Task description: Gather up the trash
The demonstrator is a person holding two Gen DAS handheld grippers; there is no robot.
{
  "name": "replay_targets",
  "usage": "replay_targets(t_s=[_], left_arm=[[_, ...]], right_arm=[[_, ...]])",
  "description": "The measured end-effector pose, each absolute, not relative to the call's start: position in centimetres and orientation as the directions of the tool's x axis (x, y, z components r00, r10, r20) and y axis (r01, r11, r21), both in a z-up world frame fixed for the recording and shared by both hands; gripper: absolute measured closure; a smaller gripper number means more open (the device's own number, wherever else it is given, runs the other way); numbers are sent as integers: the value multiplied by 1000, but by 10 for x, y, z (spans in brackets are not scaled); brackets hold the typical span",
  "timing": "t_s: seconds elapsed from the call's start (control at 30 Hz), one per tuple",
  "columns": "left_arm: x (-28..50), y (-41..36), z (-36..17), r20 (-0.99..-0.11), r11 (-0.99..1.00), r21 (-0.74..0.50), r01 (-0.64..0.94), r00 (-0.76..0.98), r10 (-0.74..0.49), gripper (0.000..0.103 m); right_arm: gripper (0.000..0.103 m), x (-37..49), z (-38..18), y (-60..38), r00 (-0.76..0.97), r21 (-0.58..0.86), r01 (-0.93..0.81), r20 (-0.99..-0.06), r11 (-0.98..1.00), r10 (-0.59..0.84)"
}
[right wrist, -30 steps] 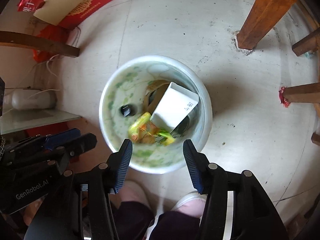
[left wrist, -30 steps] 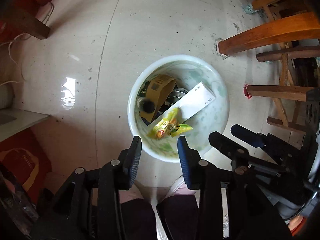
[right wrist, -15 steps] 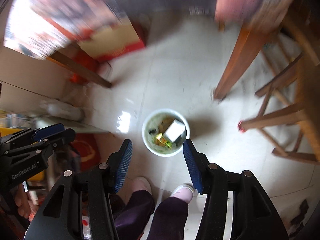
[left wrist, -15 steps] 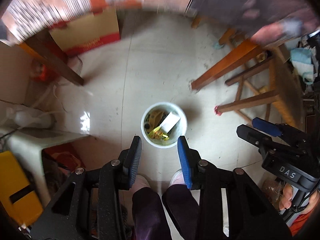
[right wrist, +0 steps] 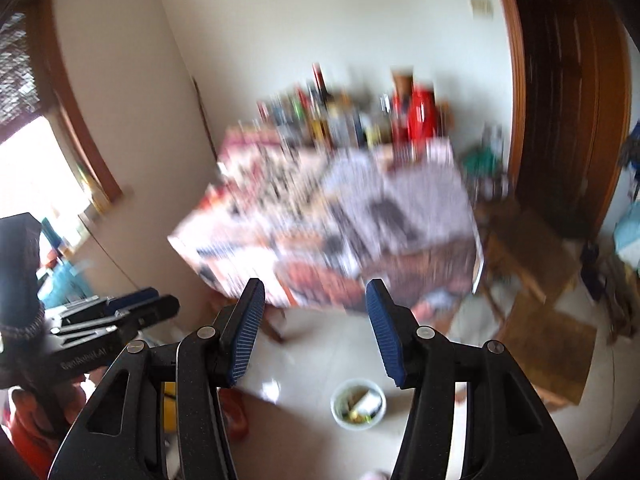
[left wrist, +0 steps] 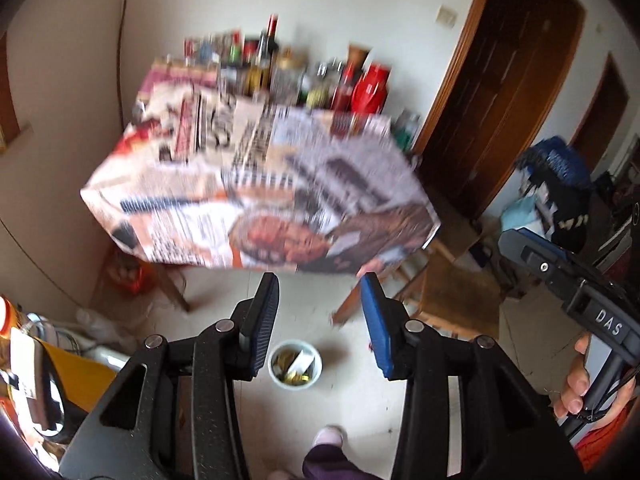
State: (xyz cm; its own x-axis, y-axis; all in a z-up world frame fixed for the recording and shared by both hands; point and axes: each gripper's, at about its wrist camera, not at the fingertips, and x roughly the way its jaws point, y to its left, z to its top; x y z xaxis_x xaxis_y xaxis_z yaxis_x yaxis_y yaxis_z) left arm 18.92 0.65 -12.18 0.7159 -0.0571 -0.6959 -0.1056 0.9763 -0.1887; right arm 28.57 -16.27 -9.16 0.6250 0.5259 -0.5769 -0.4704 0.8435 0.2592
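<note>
Left wrist view looks down past the left tongs [left wrist: 320, 316], whose blue-padded fingers [left wrist: 264, 320] stand apart and are opening, with nothing between them. At the far left a yellow object [left wrist: 76, 376] sits by the wall. Beyond the fingertips stands the worktop [left wrist: 256, 192], covered in printed newspaper and blurred; bottles and jars [left wrist: 304, 76] crowd its far edge against the wall. On the tiled floor, low between the two fingers, sits the small white trash bin [left wrist: 295, 365] holding a white box and yellow wrappers. A shoe tip [left wrist: 329, 436] shows near the bottom edge. To the right are wooden chairs [left wrist: 452, 292] and a dark wooden door [left wrist: 516, 80]. At the far right a hand [left wrist: 580, 380] grips the right tongs' handle.

From the right wrist camera, the left tongs [right wrist: 132, 308] reach in from the left edge. The right tongs [right wrist: 316, 320] are parted about halfway and empty. The blurred worktop [right wrist: 332, 224] lies beyond, and the trash bin [right wrist: 359, 403] rests on the floor, low between the fingers, nearer the right one.
</note>
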Motion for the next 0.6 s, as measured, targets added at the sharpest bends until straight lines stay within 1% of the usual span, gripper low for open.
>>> replay_targets(t_s=[0.1,0.17,0.23,0.27,0.3,0.33,0.37,0.4,0.47,0.5,0.6], left_arm=[[149,2,-80,-609,981,-183,-70,791,-57,61],[122,-1,-57,-561,984,-169,-56,826,-49,55],[93,-4,-39,-518,988,-148,-46,855,-38,45],[78,-5,-31,-501,990,-135,-43,865,-31,41],[66,-6,-26,-488,991,-124,-44,873,-22,30],[54,-6,-22,-479,992,-118,-48,878,-14,15],[46,-5,-19,-472,992,-113,-51,882,-8,9],[34,-4,-16,-459,992,-110,-55,889,-2,2],[19,-3,-11,-447,993,-104,-62,895,9,2],[12,-2,-10,-447,993,-98,-60,894,10,2],[-1,-2,-7,-440,994,-94,-58,898,11,2]], right_arm=[[54,246,-52,-162,687,228,-492,-491,840,536],[54,224,-34,-158,716,204,-497,-453,844,531],[53,204,-22,-154,733,184,-498,-431,847,525],[48,193,-18,-153,739,176,-500,-424,848,524],[43,183,-15,-153,748,166,-497,-417,852,517],[30,177,-12,-156,756,160,-491,-411,856,510],[20,167,-10,-154,773,150,-477,-396,866,495],[17,160,-9,-155,786,142,-468,-384,872,485],[2,149,-8,-157,802,133,-456,-367,880,471],[0,144,-6,-157,808,129,-450,-364,884,464],[0,132,0,-158,818,115,-444,-354,889,454]])
